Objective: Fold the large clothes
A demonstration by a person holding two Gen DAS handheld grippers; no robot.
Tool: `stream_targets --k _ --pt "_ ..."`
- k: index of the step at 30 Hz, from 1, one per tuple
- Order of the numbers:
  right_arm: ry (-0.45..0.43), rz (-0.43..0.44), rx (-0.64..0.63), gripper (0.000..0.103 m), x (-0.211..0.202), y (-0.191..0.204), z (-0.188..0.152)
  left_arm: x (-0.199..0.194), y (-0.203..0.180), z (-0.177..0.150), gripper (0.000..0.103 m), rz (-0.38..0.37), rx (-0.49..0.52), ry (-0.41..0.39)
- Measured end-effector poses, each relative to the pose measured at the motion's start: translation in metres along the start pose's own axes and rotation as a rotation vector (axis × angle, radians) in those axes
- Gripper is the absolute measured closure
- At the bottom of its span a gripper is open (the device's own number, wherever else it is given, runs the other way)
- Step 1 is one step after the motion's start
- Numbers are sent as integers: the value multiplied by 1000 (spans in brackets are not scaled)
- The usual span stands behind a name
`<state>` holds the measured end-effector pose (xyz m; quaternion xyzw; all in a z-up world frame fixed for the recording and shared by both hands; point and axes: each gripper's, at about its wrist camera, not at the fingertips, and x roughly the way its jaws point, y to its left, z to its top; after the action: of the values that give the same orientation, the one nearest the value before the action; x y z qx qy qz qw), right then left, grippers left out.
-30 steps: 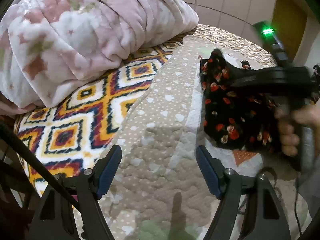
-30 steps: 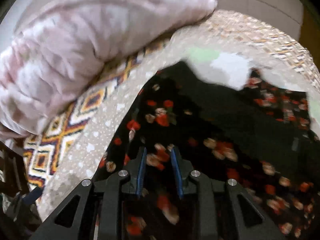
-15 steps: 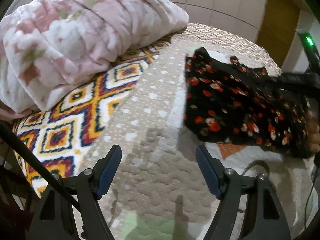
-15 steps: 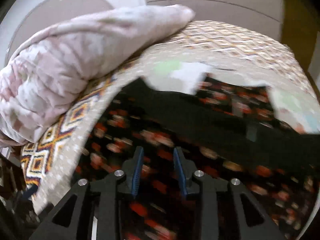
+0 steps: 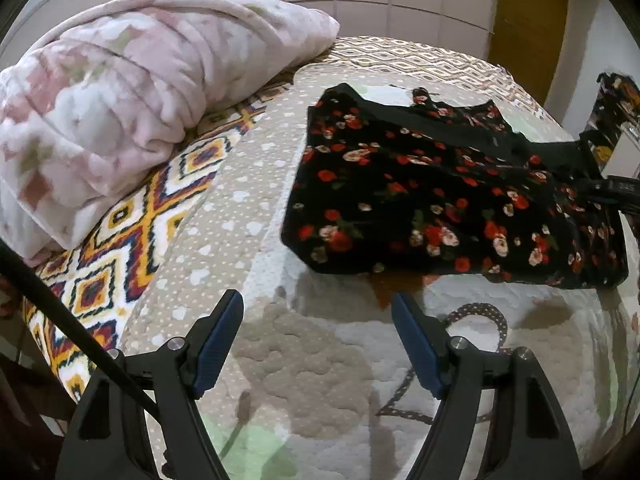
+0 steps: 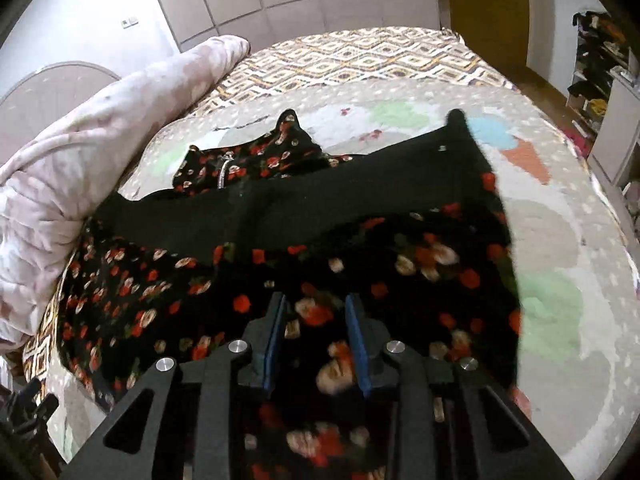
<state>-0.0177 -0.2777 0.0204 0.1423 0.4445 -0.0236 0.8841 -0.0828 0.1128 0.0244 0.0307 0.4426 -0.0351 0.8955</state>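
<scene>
Overhead, the quilted bedspread (image 5: 256, 216) fills both views, with a pink blanket (image 5: 132, 92) heaped at ten o'clock. At its centre lies the black floral dress (image 5: 420, 200), one edge lifted toward three o'clock. Its fabric sits between the right gripper (image 6: 316, 334), jaws narrow and closing on it. Nearby, the left gripper (image 5: 316, 344) hangs wide and empty.

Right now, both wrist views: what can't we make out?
- Right gripper grip: jaws are closing with floral garment between them, but blur hides whether the pads press it.
- Garment's near hem: right wrist view, covered by the gripper body and cut off at the bottom edge.
- Garment's right end: left wrist view, runs behind a black bar at the frame edge.
</scene>
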Motion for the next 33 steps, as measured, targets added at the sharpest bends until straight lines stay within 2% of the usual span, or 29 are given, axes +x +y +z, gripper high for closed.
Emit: stream_targets --k 5,7,11,15,21,25,28,33 --pt "-39 44 -54 67 -35 17 -23 1 -16 -2 28 8 27 -1" --pt "-60 57 -112 67 -45 37 -34 1 -21 -3 28 9 39 0" --pt "-54 41 -206 67 -35 70 -49 -2 -29 -6 28 13 61 -1" --pt "7 -19 -253 67 2 82 -67 -6 -32 -8 28 17 75 -6" --pt "-11 -12 -205 64 15 74 -79 -10 -35 -9 28 25 87 -15" --pt "12 -8 -242 63 12 75 -75 -15 -39 -9 28 23 93 -16" --pt "13 59 -161 63 -3 62 -63 -21 -45 -9 27 24 108 -22" --pt "-84 113 -55 57 -51 31 -58 -29 -55 -8 27 24 136 -33"
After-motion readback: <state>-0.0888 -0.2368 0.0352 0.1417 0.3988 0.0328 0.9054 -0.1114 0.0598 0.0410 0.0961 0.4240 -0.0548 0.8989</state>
